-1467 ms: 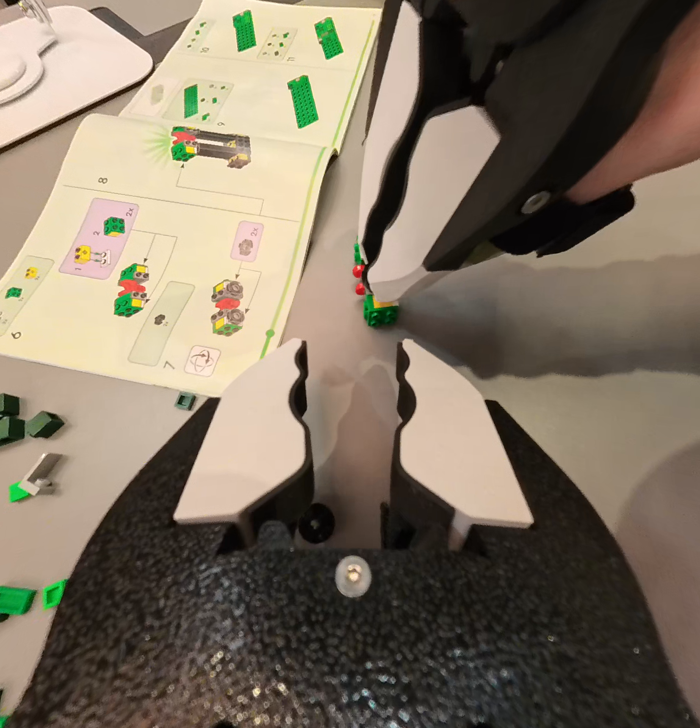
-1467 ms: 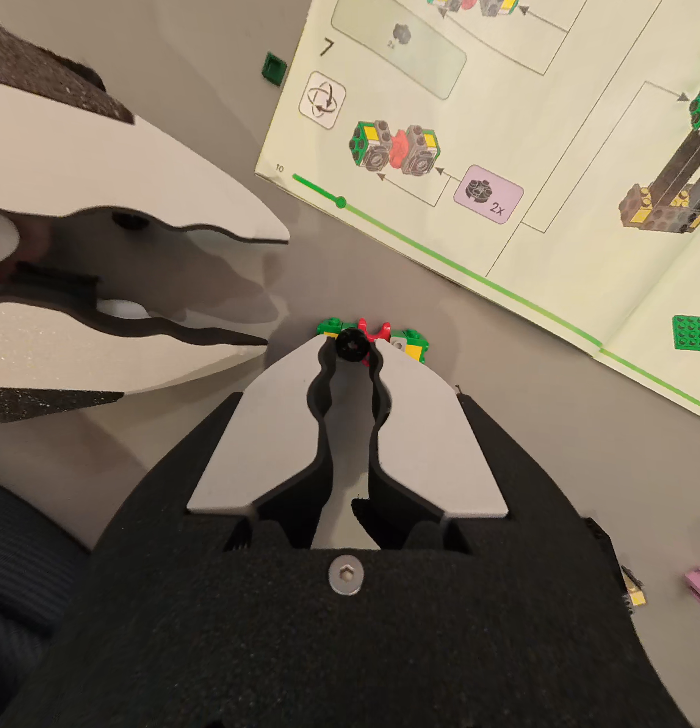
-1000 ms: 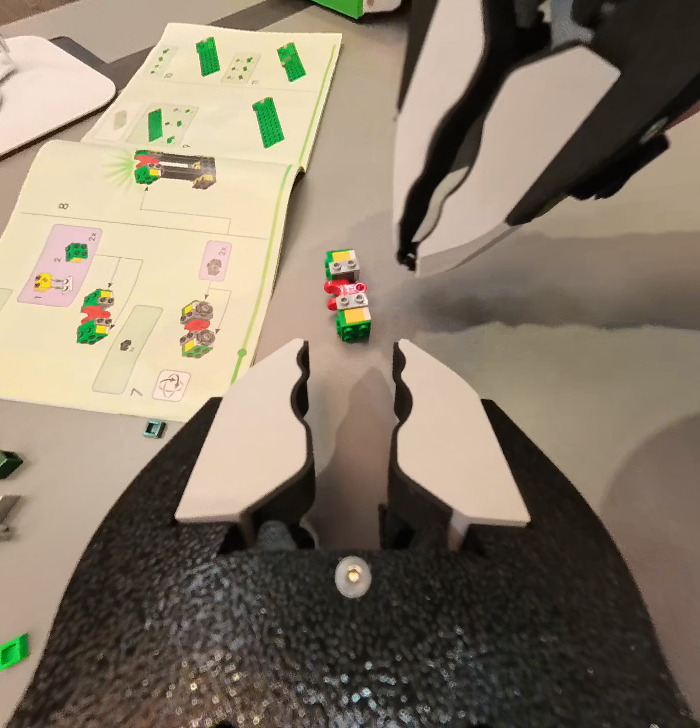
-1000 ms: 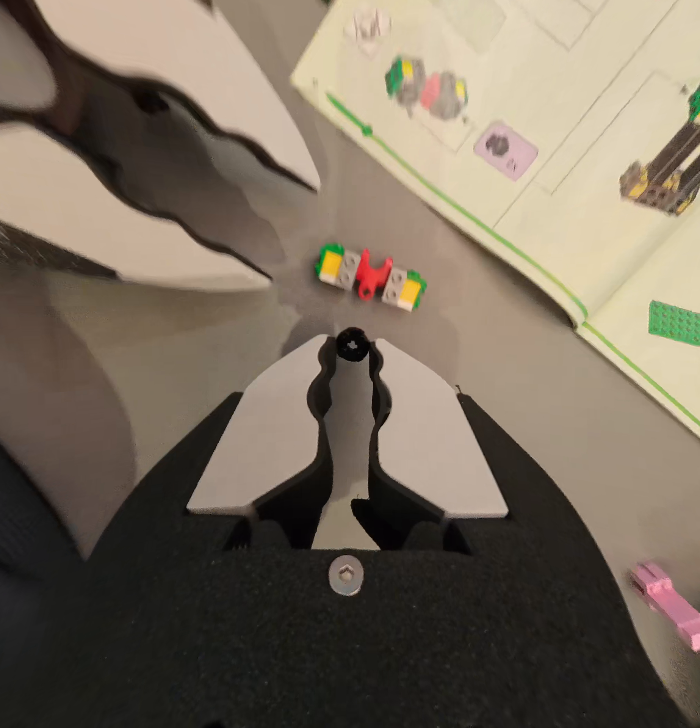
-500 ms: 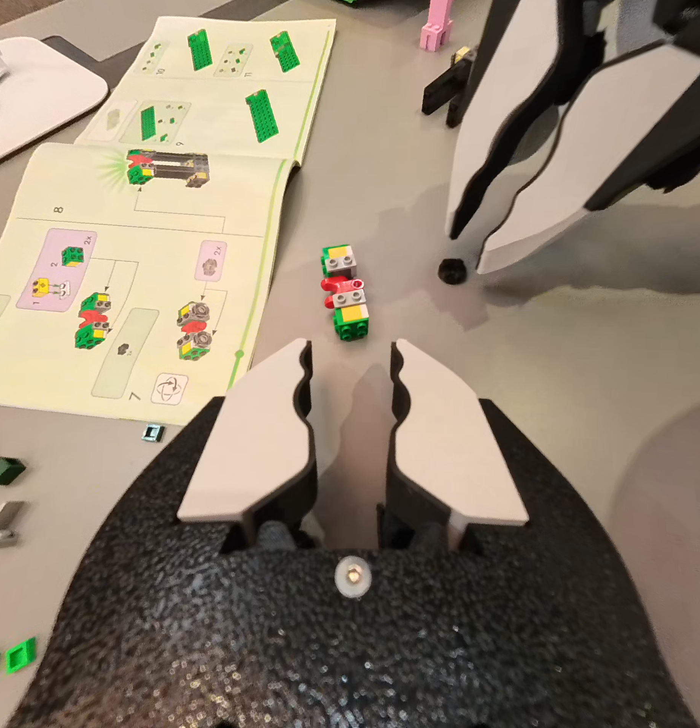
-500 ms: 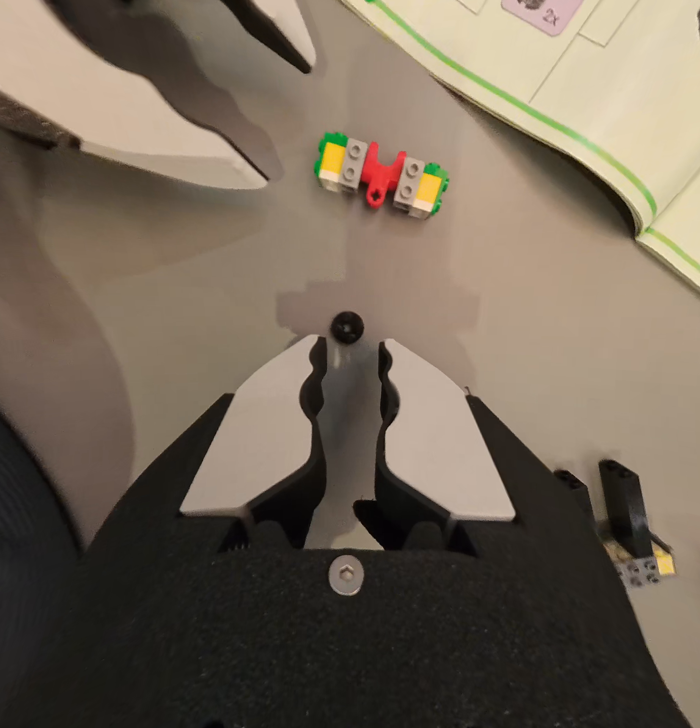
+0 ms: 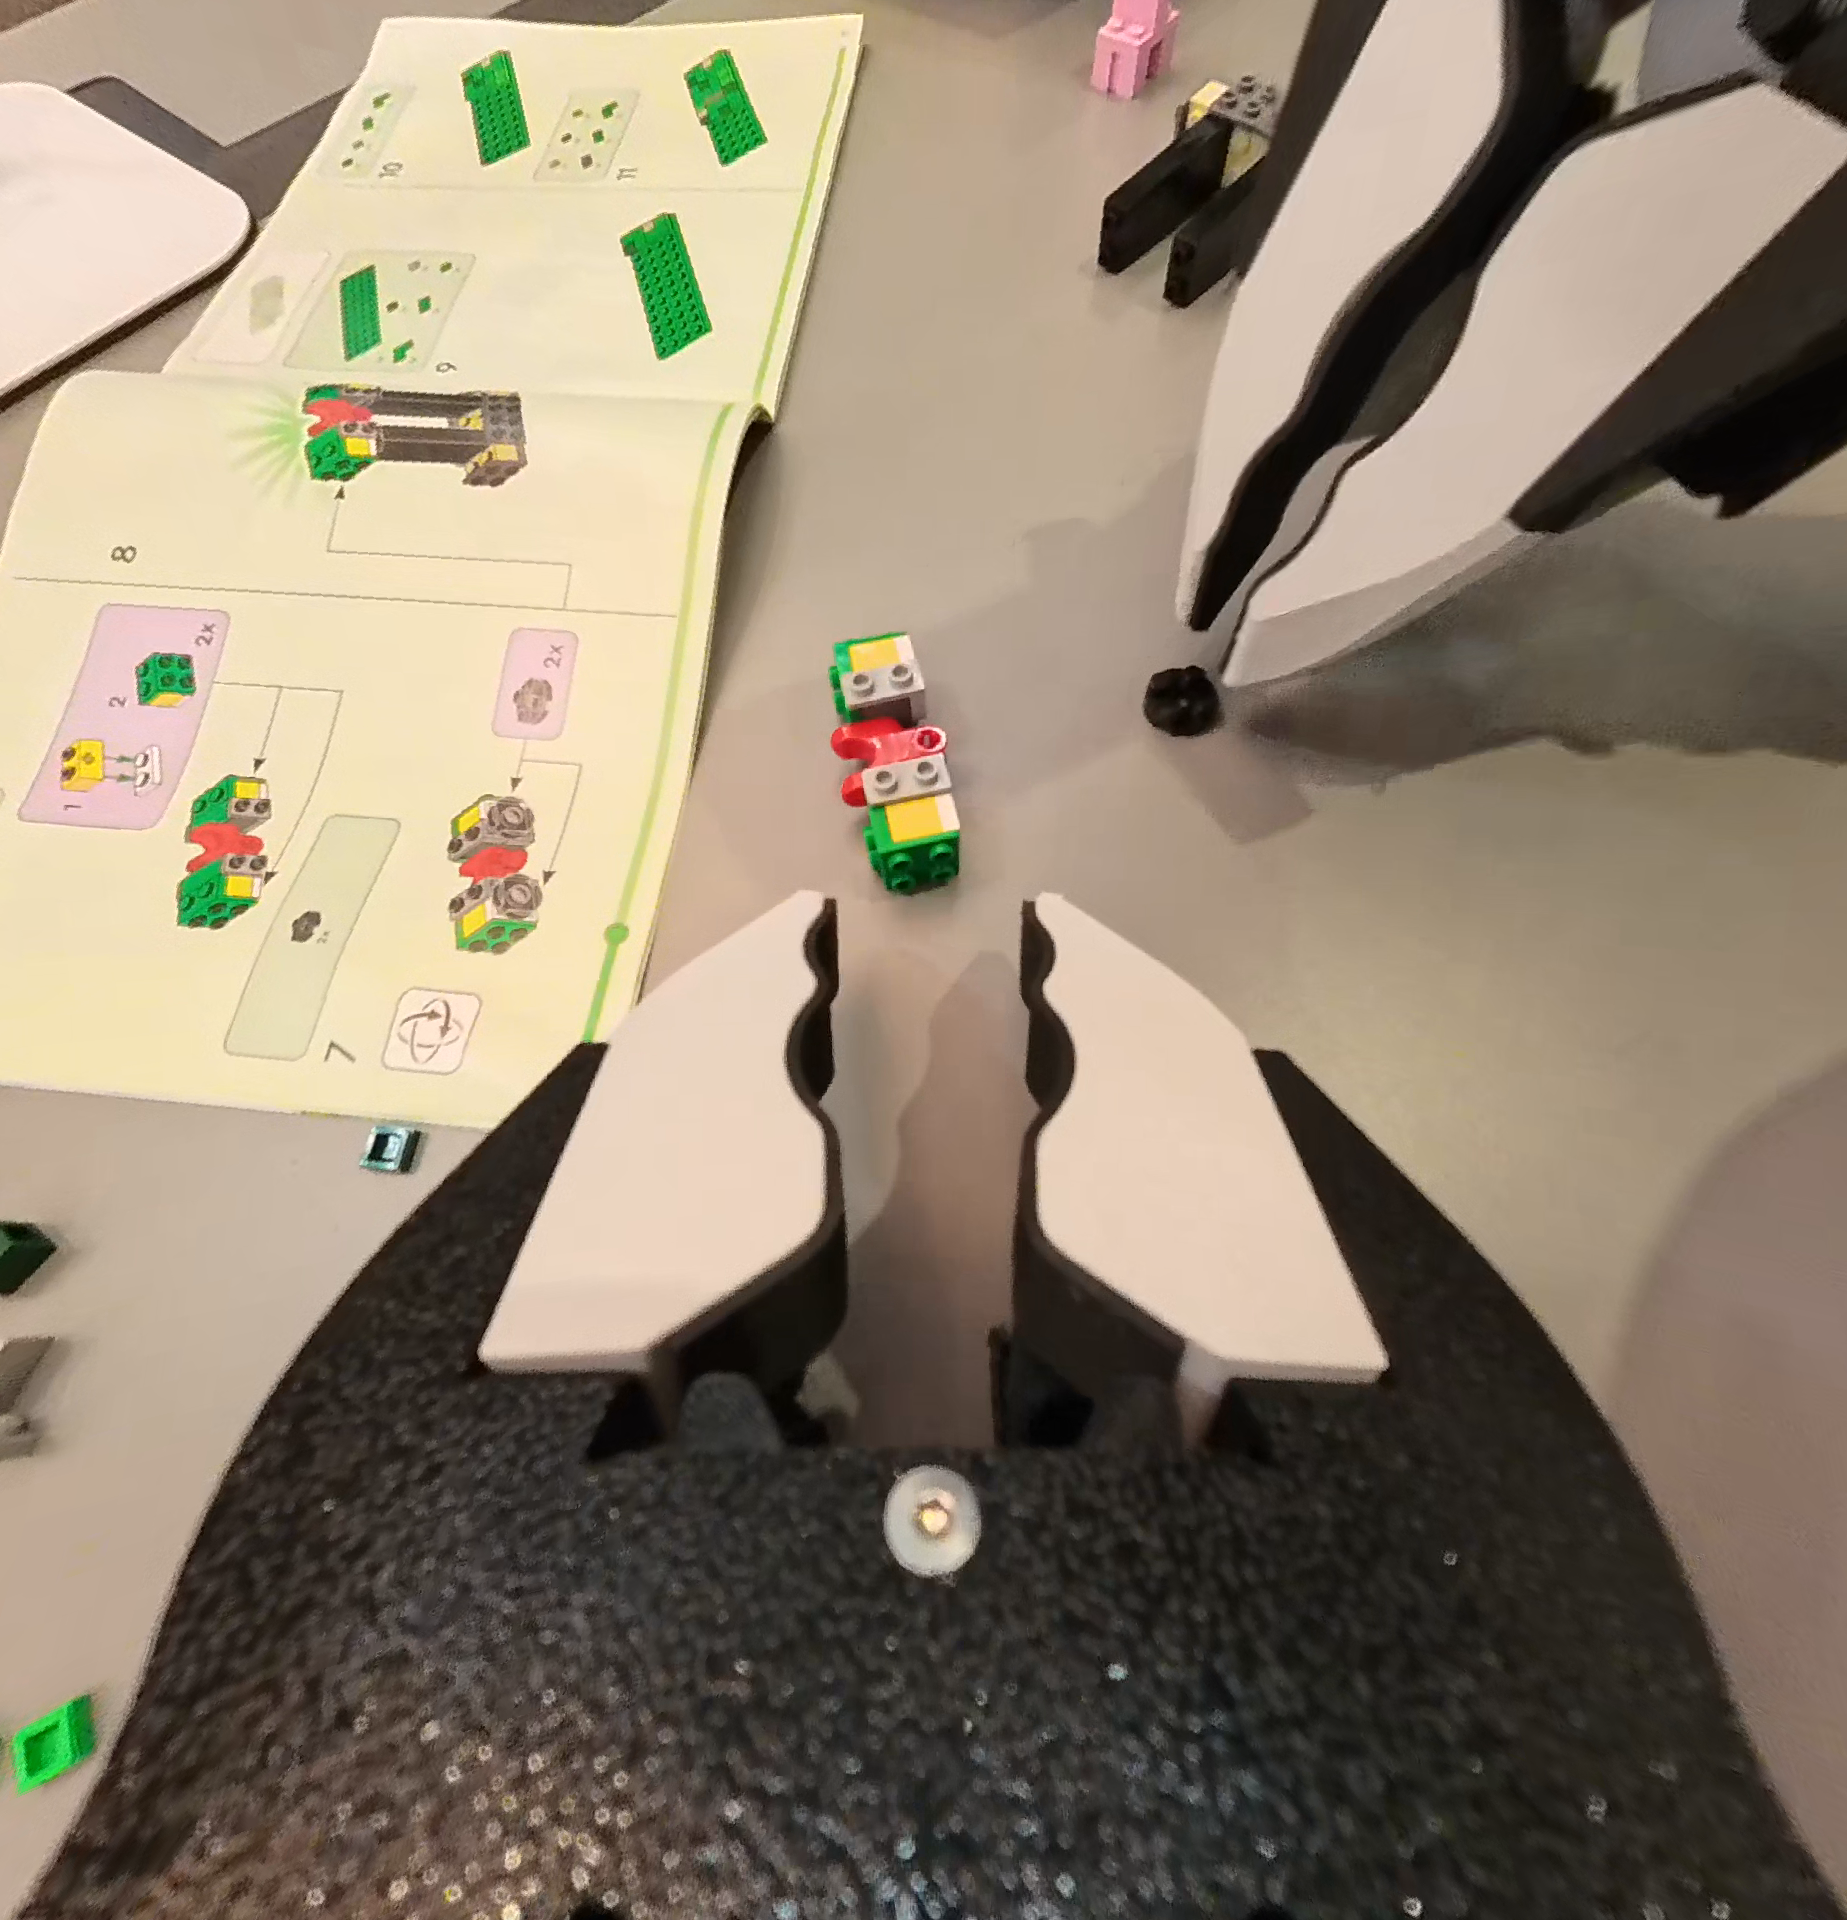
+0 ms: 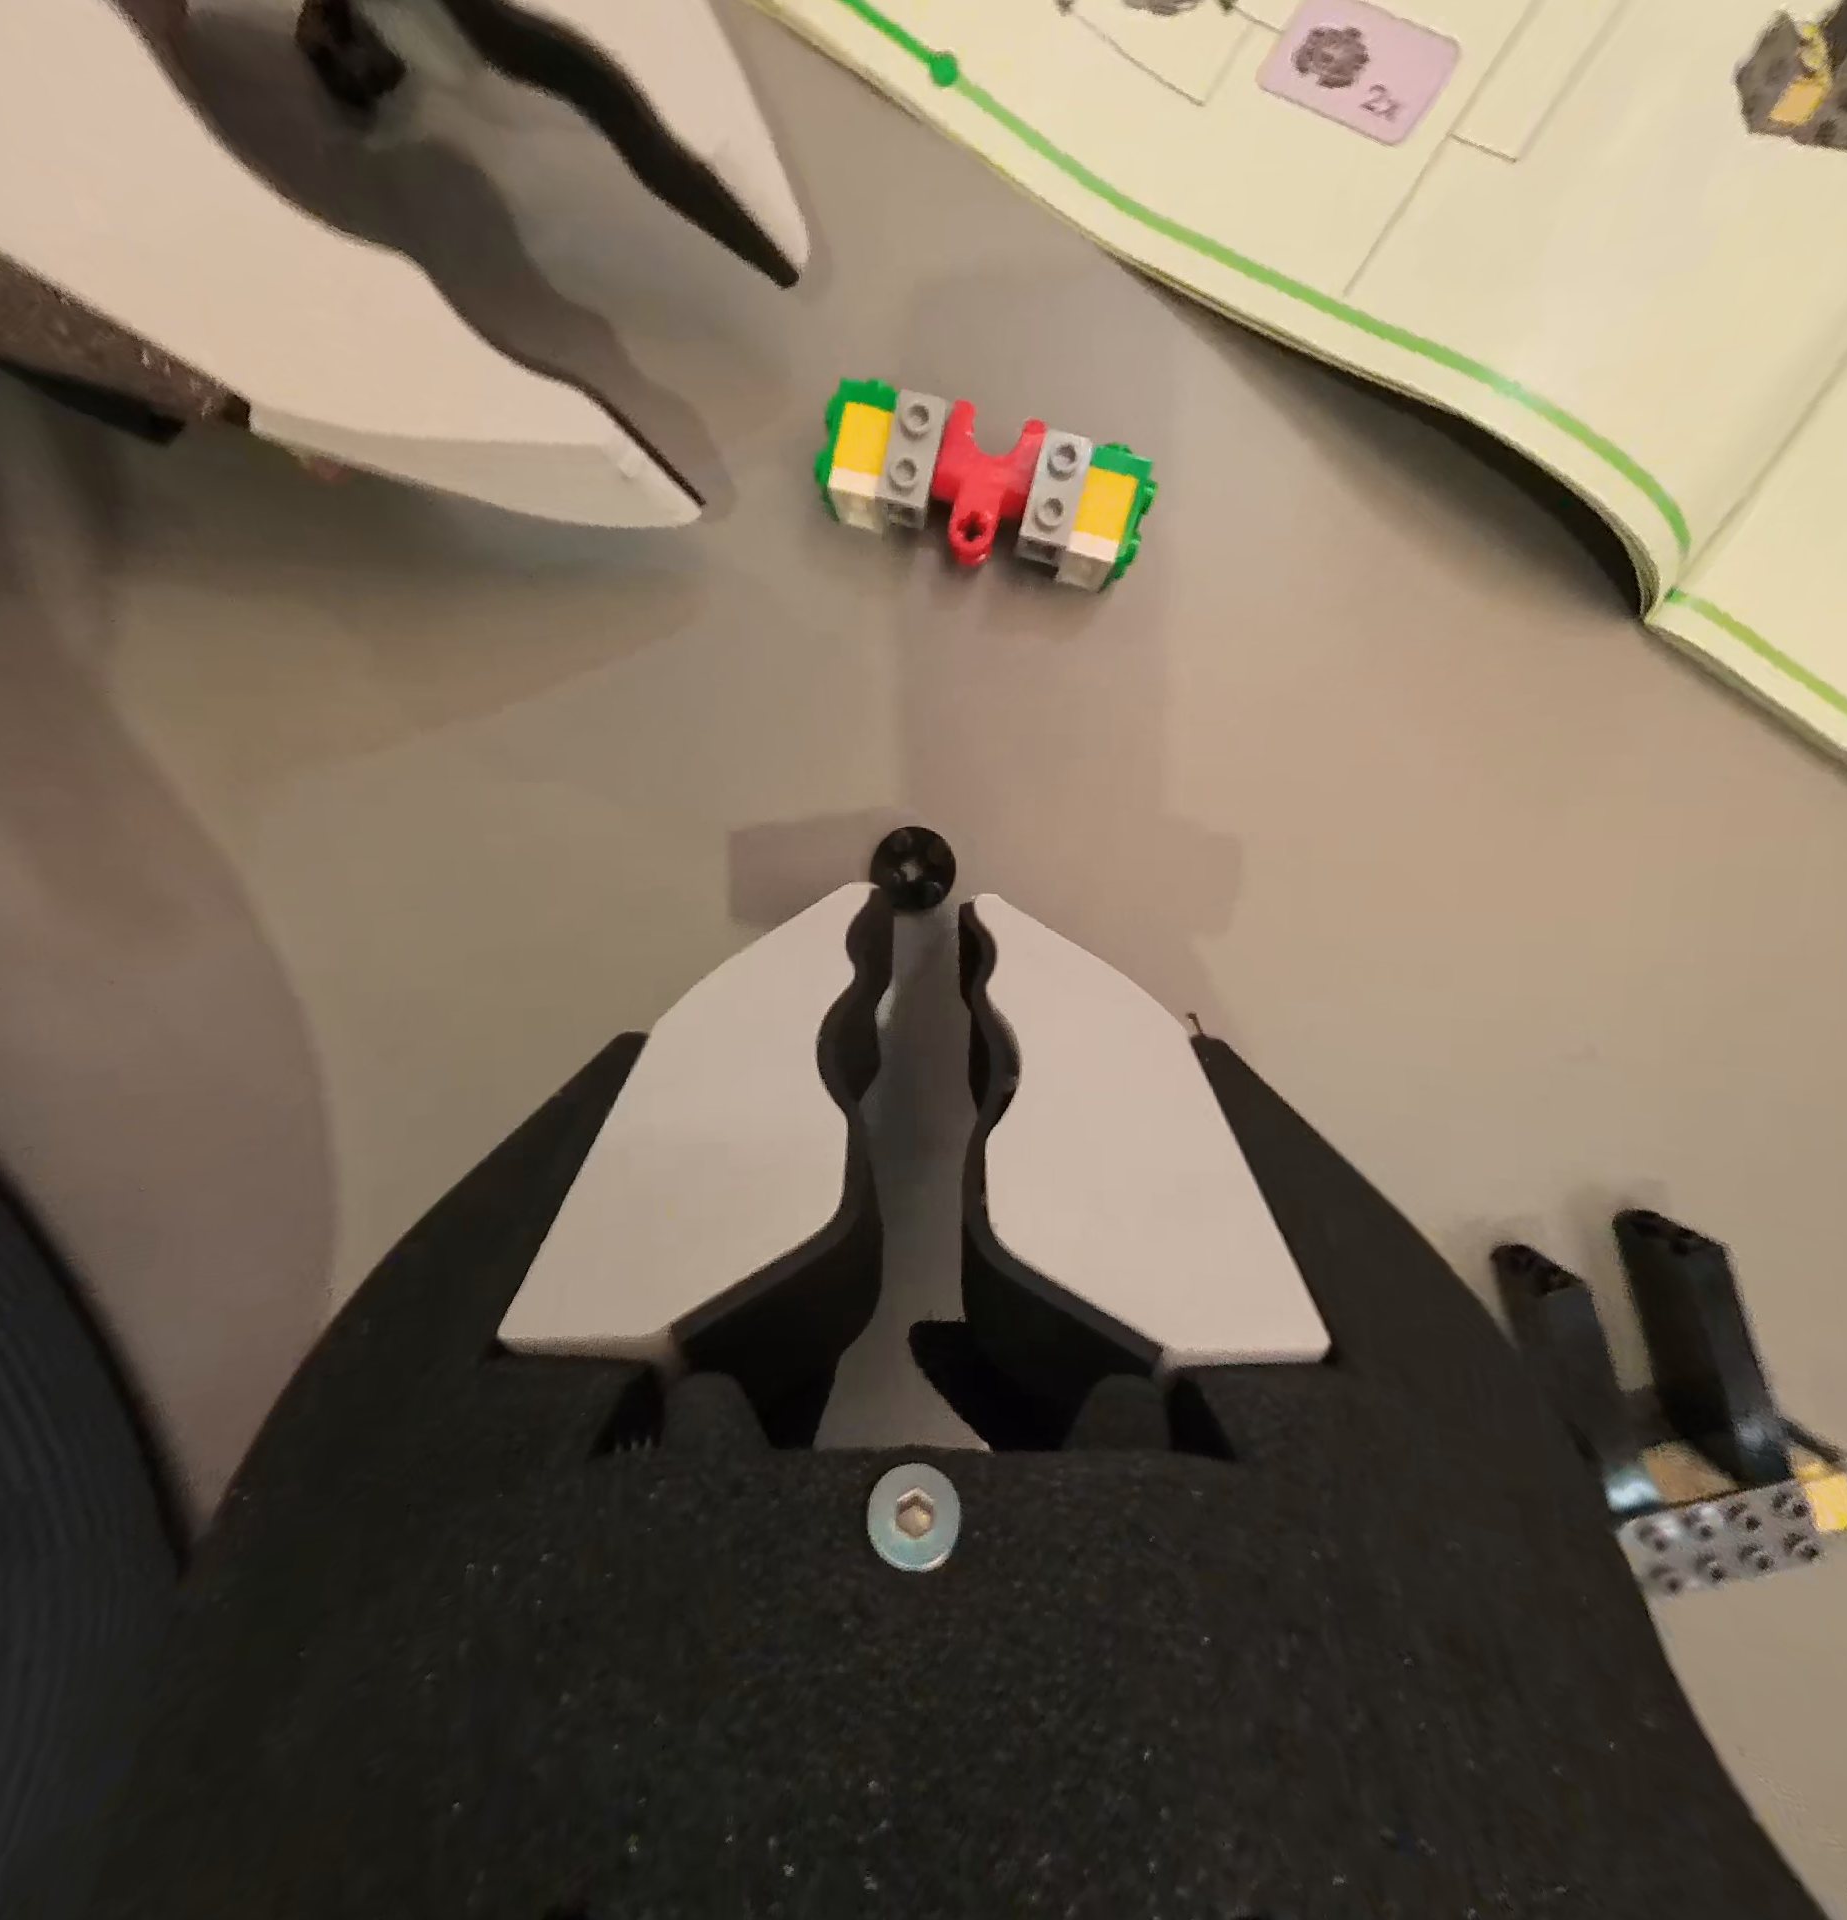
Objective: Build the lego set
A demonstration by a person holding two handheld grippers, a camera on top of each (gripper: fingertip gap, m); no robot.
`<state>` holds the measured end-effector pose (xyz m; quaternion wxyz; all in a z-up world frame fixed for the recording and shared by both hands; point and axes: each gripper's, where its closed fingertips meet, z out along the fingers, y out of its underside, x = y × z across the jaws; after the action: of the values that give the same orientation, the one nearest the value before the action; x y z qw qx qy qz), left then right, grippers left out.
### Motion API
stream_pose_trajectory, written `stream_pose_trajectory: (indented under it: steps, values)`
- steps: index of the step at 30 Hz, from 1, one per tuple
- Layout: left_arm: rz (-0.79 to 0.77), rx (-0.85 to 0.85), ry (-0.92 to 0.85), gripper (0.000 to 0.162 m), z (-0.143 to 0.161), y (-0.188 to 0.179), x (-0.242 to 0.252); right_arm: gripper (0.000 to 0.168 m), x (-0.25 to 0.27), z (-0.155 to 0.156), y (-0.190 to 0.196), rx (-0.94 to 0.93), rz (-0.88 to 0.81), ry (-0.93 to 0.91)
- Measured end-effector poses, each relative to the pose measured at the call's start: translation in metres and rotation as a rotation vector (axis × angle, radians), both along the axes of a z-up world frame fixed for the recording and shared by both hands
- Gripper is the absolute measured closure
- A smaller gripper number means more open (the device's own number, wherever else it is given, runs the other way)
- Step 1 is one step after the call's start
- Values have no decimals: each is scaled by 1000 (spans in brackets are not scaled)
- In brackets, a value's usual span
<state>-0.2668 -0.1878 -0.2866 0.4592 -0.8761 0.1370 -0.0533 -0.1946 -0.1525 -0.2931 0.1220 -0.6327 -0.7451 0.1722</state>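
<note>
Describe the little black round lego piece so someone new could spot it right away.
Start at the open instruction booklet on the grey table; beside its edge lies a green, yellow and red brick assembly. Beyond that, at the right gripper tips, sits the small black round piece, the only plain black round one there.

We are seeing a small green, yellow, grey and red lego assembly lying flat on the grey table. A round black lego piece is lying apart from it.
</note>
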Motion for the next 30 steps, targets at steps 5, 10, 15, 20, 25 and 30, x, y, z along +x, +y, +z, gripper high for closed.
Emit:
stream_pose_trajectory:
  steps: [5,10,15,20,25,30]
  values:
    - [-1,-4,6,129,-1,0,0,154,-2,-1,-1,51,-135,38]
    - [-4,-8,13,130,-2,0,1,151,-6,-4,-2,130,-172,69]
    - [-7,-14,18,130,-3,-1,1,153,-6,-9,-2,107,-195,61]
    - [-11,-24,25,130,-4,-1,2,153,-6,-10,-2,118,-165,57]
    - [-35,-48,11,127,-7,-1,5,153,-6,-10,-2,130,-81,58]
    - [-46,-97,-22,125,-12,2,10,153,-6,-10,-4,152,44,65]
